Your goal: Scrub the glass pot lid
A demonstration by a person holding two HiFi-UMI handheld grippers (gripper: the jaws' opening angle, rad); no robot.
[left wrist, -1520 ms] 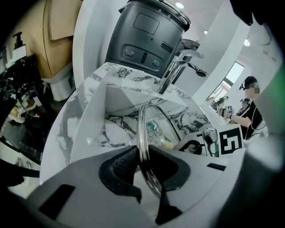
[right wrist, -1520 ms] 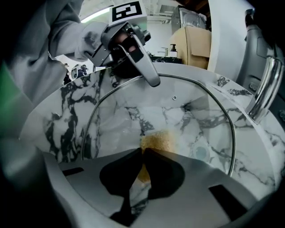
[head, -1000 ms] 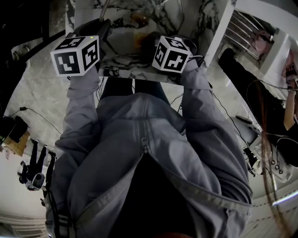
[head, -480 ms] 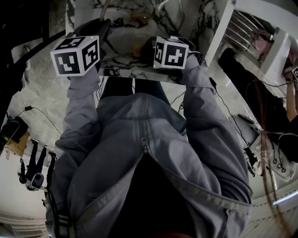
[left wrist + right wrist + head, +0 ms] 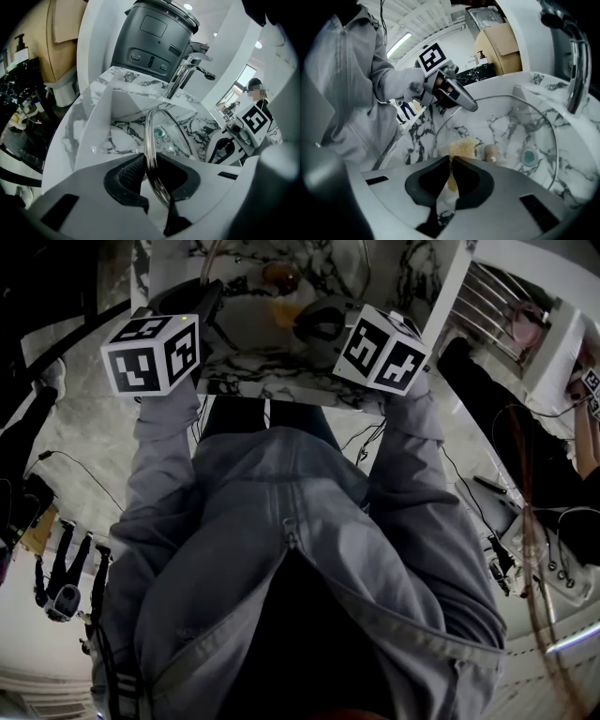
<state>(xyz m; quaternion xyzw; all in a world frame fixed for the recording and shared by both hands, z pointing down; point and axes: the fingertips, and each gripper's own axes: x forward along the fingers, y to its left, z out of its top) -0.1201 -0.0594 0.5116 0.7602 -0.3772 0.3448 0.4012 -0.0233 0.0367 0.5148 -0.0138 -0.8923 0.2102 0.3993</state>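
The glass pot lid (image 5: pixel 171 133) stands on edge over the marble sink (image 5: pixel 93 136). My left gripper (image 5: pixel 152 171) is shut on its metal rim. In the right gripper view the lid (image 5: pixel 511 124) shows as a clear disc with a brownish knob (image 5: pixel 490 152), and the left gripper (image 5: pixel 465 101) clamps its upper left edge. My right gripper (image 5: pixel 451 168) is shut on a yellow sponge (image 5: pixel 461 150), which lies against the glass beside the knob. In the head view the two marker cubes (image 5: pixel 150 352) (image 5: pixel 384 348) sit over the sink's front edge.
A chrome faucet (image 5: pixel 180 77) arches over the basin, with a grey appliance (image 5: pixel 154 37) behind it. The drain (image 5: pixel 528 157) lies at the sink's bottom. A white rack (image 5: pixel 506 296) stands to the right. Cables run over the floor around my feet.
My right gripper has swung to the right along the lid with the sponge, its cube tilting. The left gripper has held still on the rim.
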